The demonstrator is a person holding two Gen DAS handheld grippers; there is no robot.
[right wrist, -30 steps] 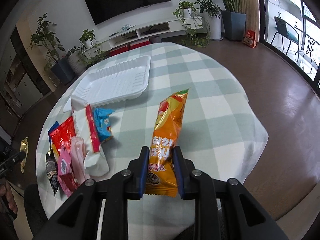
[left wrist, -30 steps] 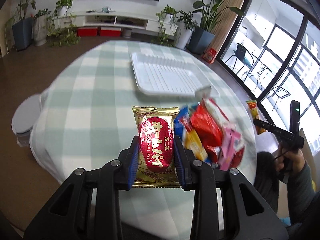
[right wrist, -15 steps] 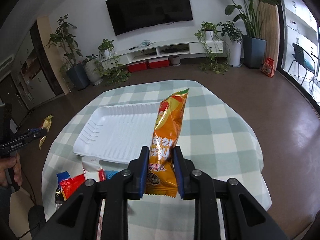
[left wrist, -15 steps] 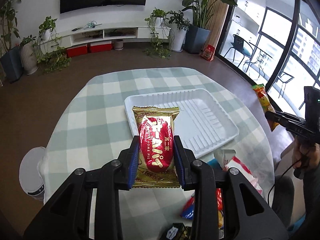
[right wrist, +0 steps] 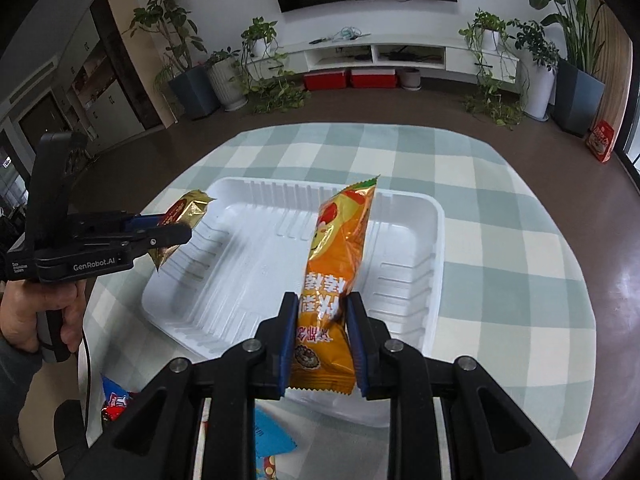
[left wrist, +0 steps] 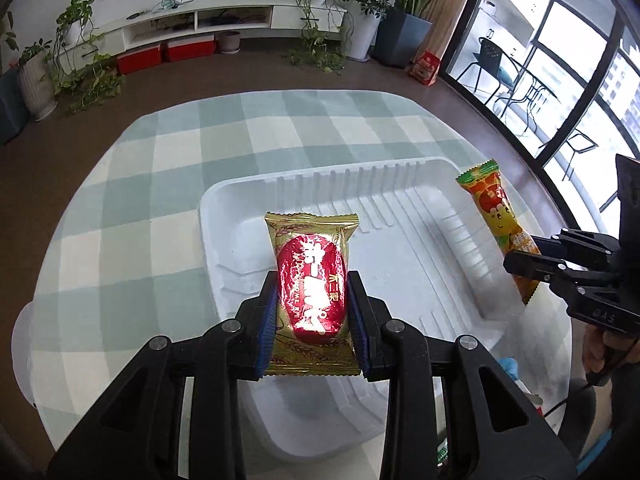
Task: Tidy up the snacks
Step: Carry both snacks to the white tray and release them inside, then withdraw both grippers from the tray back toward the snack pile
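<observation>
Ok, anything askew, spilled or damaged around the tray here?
Nothing stands out. The white tray sits flat on the checked cloth, empty and intact. The left gripper holds a red-and-gold snack over it, the right gripper an orange packet. Both wrappers look whole.

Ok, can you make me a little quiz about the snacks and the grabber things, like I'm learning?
1. True or false: the white tray already has snacks lying in it.
2. Which gripper holds the orange snack packet? A) left B) right
3. Fill in: the left gripper is shut on the gold and ____ snack packet.

Key: 1 false; 2 B, the right gripper; 3 red.
</observation>
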